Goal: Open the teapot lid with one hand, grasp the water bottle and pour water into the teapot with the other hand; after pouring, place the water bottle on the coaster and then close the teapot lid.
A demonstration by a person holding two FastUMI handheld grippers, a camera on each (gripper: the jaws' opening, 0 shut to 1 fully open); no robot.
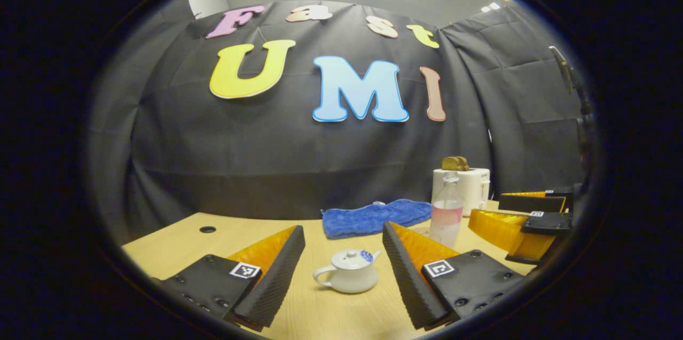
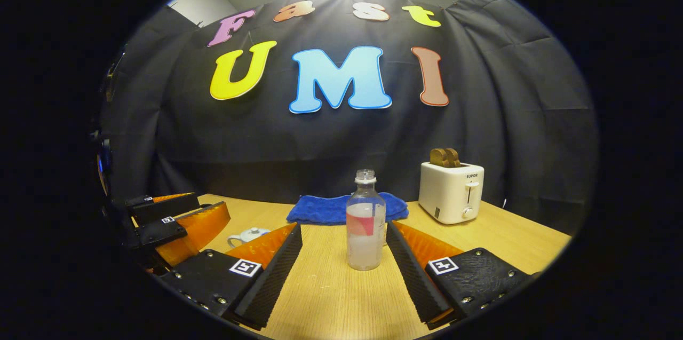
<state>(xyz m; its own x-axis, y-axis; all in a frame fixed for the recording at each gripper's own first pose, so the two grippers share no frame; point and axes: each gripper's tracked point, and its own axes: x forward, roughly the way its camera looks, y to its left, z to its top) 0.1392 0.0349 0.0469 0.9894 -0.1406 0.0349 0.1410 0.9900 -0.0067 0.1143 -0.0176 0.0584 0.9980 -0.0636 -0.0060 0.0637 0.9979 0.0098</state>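
We hold both grippers' fingers spread, the left gripper (image 1: 343, 270) lined up on the small white ceramic teapot (image 1: 349, 271) for its lid, the right gripper (image 2: 344, 262) framing the uncapped clear plastic water bottle (image 2: 365, 221) standing on the wooden bench (image 2: 331, 297).

I see my left claw (image 1: 344, 254) and right claw (image 2: 344, 254): ridged wedge fingers, screwed plates, square coded markers.
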